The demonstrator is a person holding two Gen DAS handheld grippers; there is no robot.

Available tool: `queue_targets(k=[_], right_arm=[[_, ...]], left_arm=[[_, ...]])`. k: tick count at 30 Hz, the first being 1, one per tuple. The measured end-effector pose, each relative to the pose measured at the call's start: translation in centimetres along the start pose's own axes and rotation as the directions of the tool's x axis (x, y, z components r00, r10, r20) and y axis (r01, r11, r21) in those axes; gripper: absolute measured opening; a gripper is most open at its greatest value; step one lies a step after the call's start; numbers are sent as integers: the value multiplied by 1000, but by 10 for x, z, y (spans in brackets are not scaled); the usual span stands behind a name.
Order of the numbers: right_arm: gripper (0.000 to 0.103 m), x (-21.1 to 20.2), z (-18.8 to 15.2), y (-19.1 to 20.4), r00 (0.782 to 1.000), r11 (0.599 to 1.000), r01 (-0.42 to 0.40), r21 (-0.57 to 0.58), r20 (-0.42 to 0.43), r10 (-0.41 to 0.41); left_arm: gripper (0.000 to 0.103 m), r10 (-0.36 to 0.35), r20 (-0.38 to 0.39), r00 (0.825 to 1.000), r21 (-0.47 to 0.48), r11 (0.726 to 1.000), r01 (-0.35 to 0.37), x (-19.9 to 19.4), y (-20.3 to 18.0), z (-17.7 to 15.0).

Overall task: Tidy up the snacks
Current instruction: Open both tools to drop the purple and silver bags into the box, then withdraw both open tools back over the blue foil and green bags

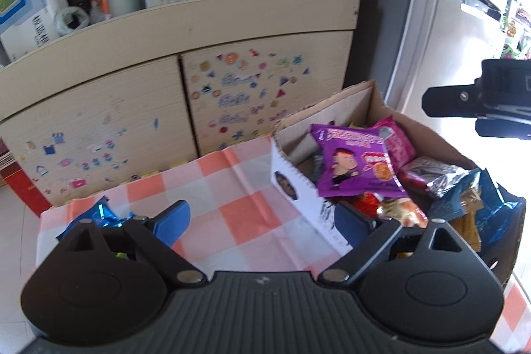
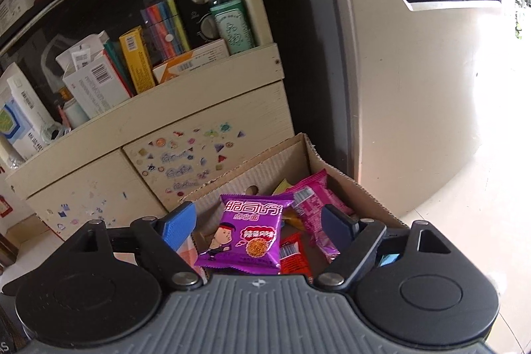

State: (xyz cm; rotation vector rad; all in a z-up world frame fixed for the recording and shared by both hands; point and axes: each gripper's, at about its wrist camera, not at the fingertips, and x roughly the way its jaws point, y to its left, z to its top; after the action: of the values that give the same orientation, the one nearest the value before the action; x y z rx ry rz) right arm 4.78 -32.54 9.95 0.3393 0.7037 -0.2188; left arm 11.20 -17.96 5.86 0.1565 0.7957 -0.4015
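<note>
both grippers, left gripper point(image 1: 262, 221) and right gripper point(image 2: 257, 226), gape empty; we next take the blue packet point(image 1: 103, 214) squarely into the box point(image 2: 351, 184).

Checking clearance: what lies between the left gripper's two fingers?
In the left wrist view, only bare checked tablecloth lies between the left gripper fingers; the cardboard box of snacks sits right of them.

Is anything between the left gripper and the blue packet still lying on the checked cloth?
Nothing visible. The left gripper is open over bare checked cloth, and the blue packet lies just beyond its left finger, partly hidden by the gripper's own body. The cardboard box sits on the opposite side.
</note>
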Motion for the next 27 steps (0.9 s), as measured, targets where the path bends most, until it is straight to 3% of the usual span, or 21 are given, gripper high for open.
queue_targets(k=[9,14,21,27], right_arm=[[88,5,-8,20,998,995,-54,-84,-10,54],[90,5,-14,34,996,985,-88,-146,-10,88],[91,10,-24,52,989,970,-150,-192,-48,143],[94,14,-41,78,975,934,-220,-281,-84,204]], left_arm=[[94,19,-51,999,-66,998,-23,-3,39,-3],[94,70,-60,996,-115,990,-77,-5,69,-3],[93,106,-74,992,-236,964,-121,-6,121,-6],[93,111,-82,990,-330,935,-132,0,157,-10]])
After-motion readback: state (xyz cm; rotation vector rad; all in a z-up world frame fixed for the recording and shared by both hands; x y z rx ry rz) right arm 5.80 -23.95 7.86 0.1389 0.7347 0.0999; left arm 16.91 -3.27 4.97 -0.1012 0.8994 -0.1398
